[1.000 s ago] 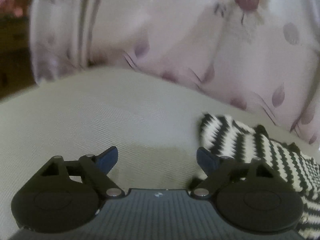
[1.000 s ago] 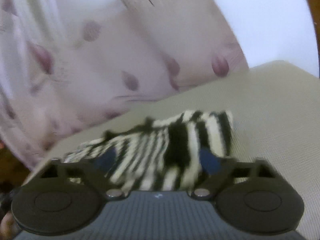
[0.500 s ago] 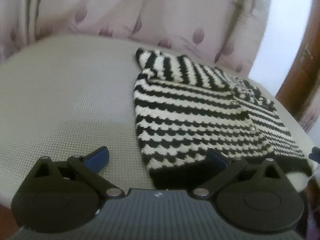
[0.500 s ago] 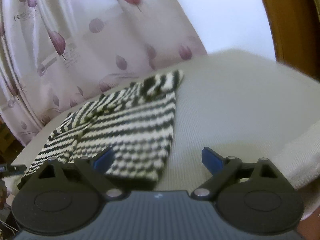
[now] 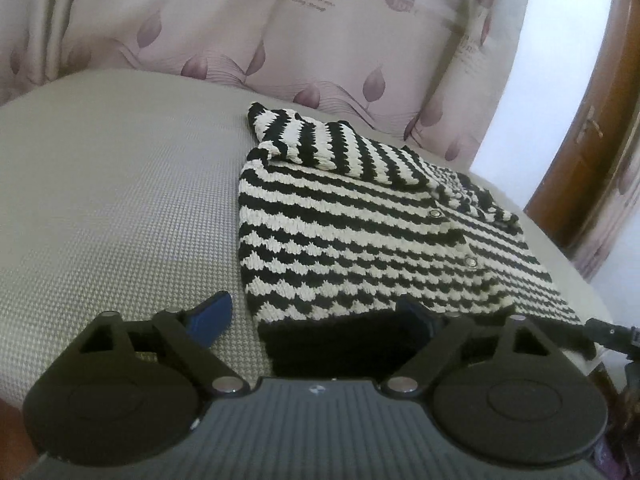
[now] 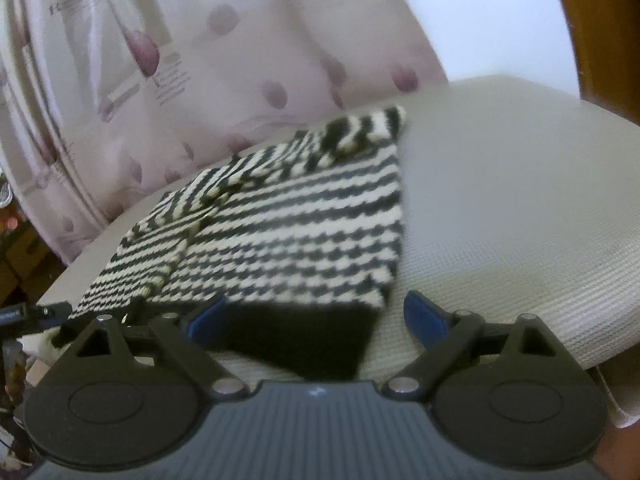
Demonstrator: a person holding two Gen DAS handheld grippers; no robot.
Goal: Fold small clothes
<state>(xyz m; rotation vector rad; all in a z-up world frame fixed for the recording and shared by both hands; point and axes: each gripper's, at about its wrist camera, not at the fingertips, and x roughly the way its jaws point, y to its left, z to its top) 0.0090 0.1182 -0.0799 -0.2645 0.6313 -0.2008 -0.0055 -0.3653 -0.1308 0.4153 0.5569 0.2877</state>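
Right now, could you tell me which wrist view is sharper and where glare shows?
Left wrist view: crisp black-and-white striped knitted cardigan, snaps legible; white window glare at upper right. Right wrist view: the cardigan is motion-smeared, floral curtain soft.

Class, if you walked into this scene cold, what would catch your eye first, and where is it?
The black-and-white striped knit top stands out first, lying flat on the pale grey cushion, with its solid black hem nearest the cameras. Behind it hangs a pink curtain printed with mauve leaves. In front, the left gripper and right gripper each face a hem corner, jaws open, gripping nothing.
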